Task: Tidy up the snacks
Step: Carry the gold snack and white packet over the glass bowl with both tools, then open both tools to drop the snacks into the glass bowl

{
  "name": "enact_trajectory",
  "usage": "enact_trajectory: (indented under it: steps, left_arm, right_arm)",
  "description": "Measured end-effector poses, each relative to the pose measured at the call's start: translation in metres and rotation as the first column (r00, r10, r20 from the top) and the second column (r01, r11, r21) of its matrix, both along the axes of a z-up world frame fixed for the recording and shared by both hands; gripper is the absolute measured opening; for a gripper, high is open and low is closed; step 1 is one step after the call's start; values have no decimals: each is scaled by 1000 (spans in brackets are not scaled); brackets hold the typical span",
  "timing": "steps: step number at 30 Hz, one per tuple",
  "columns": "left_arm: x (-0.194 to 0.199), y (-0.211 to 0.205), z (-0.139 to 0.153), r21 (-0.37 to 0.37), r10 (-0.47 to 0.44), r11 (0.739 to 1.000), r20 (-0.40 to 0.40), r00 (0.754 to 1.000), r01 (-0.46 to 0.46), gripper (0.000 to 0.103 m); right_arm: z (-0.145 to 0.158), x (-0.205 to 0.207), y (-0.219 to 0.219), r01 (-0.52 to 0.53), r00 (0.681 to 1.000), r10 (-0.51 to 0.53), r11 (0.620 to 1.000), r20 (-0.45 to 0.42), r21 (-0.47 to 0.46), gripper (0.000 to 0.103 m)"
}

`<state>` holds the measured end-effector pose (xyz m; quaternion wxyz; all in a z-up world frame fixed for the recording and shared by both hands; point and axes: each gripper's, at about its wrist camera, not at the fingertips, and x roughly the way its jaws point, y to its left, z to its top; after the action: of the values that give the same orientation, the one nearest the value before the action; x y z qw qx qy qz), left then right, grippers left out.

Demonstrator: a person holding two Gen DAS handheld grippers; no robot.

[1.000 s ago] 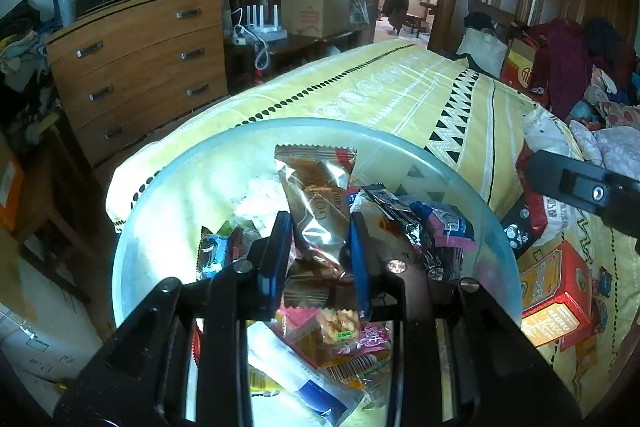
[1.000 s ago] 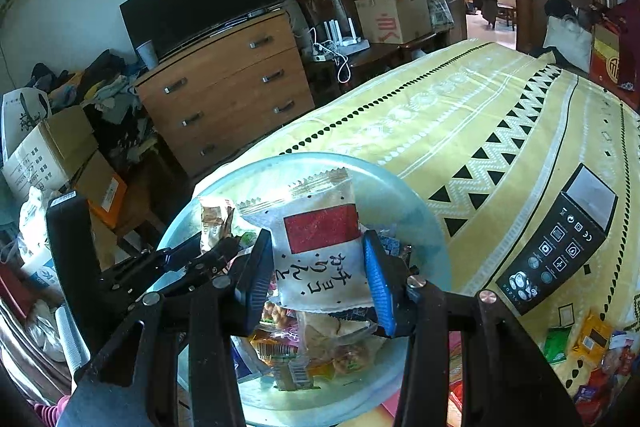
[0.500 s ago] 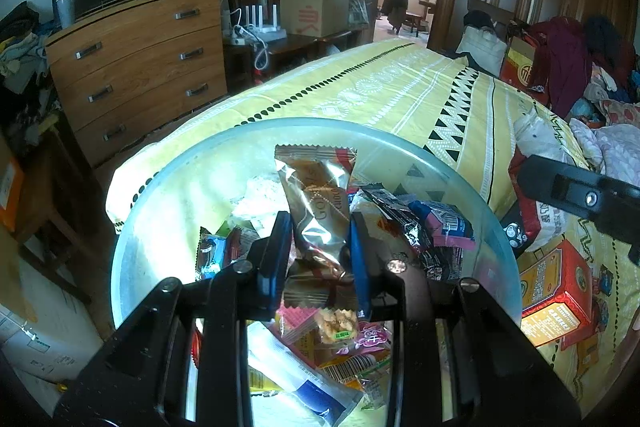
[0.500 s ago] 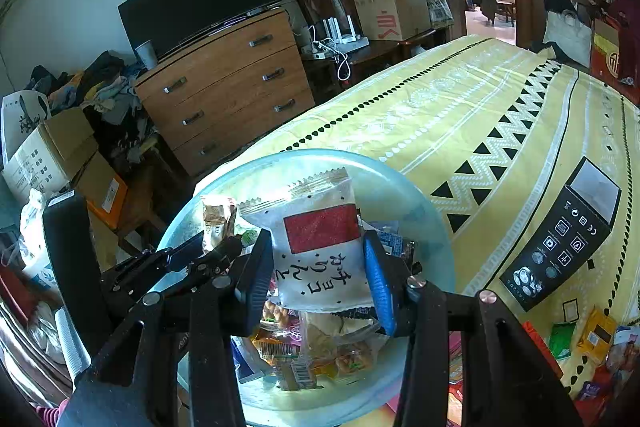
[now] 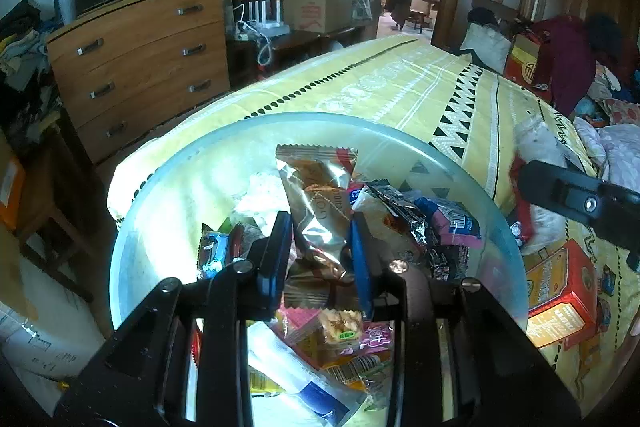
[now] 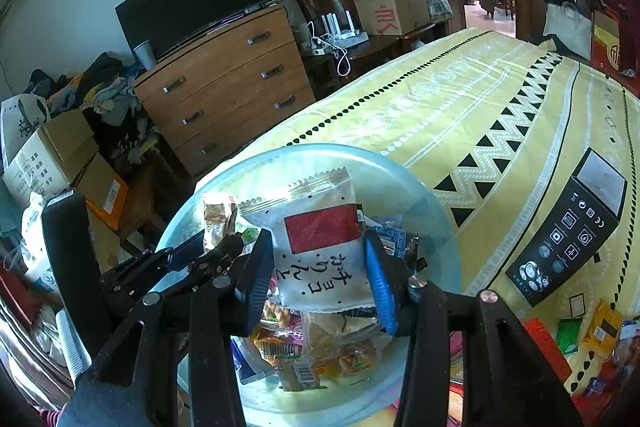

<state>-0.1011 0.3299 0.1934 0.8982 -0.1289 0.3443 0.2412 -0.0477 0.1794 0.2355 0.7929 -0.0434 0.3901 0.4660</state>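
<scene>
- Currently, left wrist: I see my left gripper (image 5: 320, 247) clamped on a gold foil packet (image 5: 320, 203) over the glass bowl (image 5: 168, 187); slick foil could slip.
- Right wrist: right gripper (image 6: 320, 267) pinches a white packet (image 6: 320, 239), probably loosely; a drop lands on the yellow bedspread (image 6: 480, 99), dresser (image 6: 224, 83) behind.

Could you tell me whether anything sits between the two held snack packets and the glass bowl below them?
Nothing visible does. The silver packet and the white packet with a red square hang directly over the open glass bowl, which already holds snacks.
</scene>
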Motion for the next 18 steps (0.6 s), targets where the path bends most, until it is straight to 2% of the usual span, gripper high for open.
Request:
enact_trajectory:
  steps: [5,9,11,13,14,16,17,18]
  left_arm:
    - [2,0,0,0,2,1000,-13,1000,-2,32]
    - [2,-1,0,7,5,1000,-13,1000,-5,45]
    - [2,-3,1,12,9,1000,-16,1000,-9,55]
    - [2,-5,2,24,16,1000,-15,1000,-16,76]
    - [2,-7,3,32,21,999,-14,1000,-21,80]
    - [2,-11,6,45,25,999,-9,1000,-24,97]
    - [1,-13,7,49,23,999,-4,1000,-23,100]
    - [1,-16,9,53,21,998,1,1000,-21,103]
  right_arm:
    - [0,0,-1,5,1000,-5,1000,-9,4,49]
    - [2,-2,-2,5,1000,-4,1000,-3,8,54]
    - [5,-3,-4,7,1000,-8,1000,4,13,60]
    - [9,-7,-7,13,1000,-13,1000,25,15,64]
    - [11,-9,-9,17,999,-17,1000,44,11,66]
    - [15,-14,-11,42,995,-40,999,87,-15,72]
    - [18,-17,-13,48,993,-46,999,107,-17,82]
    - [21,-19,-16,50,991,-48,999,122,-13,88]
